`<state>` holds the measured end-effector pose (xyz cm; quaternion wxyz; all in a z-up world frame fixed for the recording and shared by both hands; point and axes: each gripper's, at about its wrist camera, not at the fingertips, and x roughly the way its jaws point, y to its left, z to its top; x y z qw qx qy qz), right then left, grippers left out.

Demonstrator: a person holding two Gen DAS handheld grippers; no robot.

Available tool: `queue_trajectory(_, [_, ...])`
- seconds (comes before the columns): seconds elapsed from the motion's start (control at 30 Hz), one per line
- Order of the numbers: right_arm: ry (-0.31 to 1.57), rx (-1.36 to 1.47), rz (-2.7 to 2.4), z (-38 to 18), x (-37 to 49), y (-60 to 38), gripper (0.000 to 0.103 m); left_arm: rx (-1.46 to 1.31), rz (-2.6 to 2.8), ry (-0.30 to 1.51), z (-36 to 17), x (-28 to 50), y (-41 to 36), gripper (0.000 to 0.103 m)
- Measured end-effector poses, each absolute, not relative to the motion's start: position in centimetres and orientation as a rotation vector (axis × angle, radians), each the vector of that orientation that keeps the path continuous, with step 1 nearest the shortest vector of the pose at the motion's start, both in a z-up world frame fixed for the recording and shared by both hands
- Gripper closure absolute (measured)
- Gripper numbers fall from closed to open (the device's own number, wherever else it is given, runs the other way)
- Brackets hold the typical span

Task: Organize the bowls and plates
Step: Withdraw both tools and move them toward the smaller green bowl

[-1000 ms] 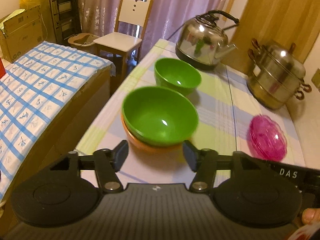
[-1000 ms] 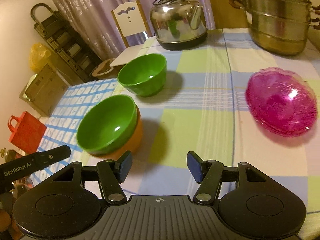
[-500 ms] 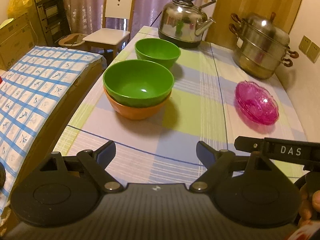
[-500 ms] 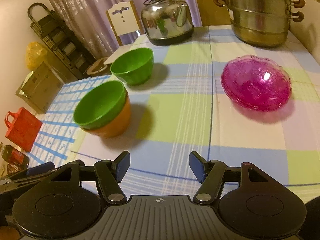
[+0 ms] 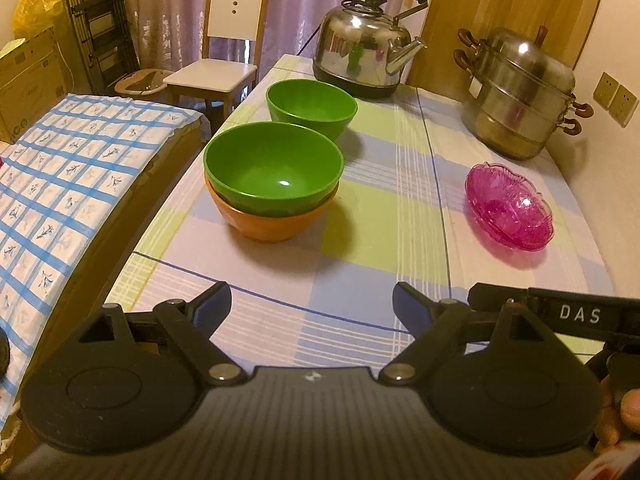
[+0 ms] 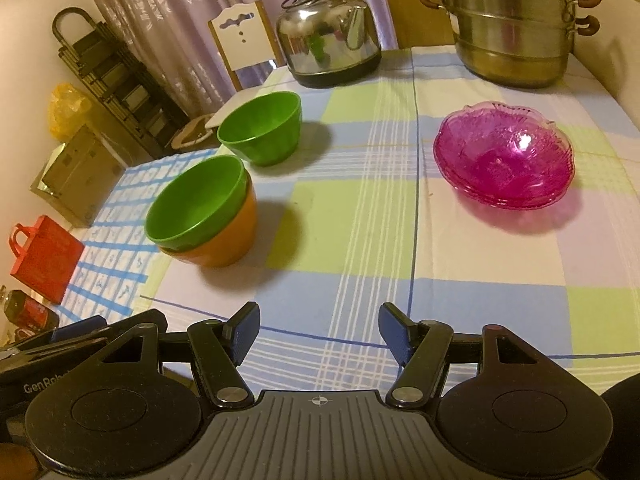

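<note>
Your left gripper [image 5: 311, 303] stood wide with nothing between its fingers, and your right gripper [image 6: 319, 335] hung moderately open and empty — both low over the near edge of the checked tablecloth [image 5: 360, 280]. Just beyond, the larger green plastic bowl [image 5: 274, 169] sat nested in the round orange plastic bowl [image 5: 272, 222], so that stacking step looked finished. The smaller green plastic bowl [image 5: 311, 107] stood apart behind them, near the steel kettle [image 5: 364, 44], and the pink glass plates [image 6: 504, 160] lay stacked well off to the right. You were between steps; the next move probably called for reaching past the stack and pinching the far bowl's rim. A second earlier your left fingers had flanked the stacked bowls at a narrower gap — since then they had spread and both grippers had backed away.
</note>
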<state>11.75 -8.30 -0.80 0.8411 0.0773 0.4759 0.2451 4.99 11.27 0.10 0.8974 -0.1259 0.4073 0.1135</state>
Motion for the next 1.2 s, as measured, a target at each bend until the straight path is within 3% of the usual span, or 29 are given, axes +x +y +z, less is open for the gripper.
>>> queue_trajectory(0.7, [0.925,0.133,0.55,2.6,17.1,-6.1,0.037,-0.239,0.176,0.765,4.6,11.6,15.1,0.016])
queue_trajectory(1.2, [0.949,0.1,0.589,1.1,26.1,-1.5,0.037,-0.248,0.143,0.817,2.8,22.0,22.8,0.016])
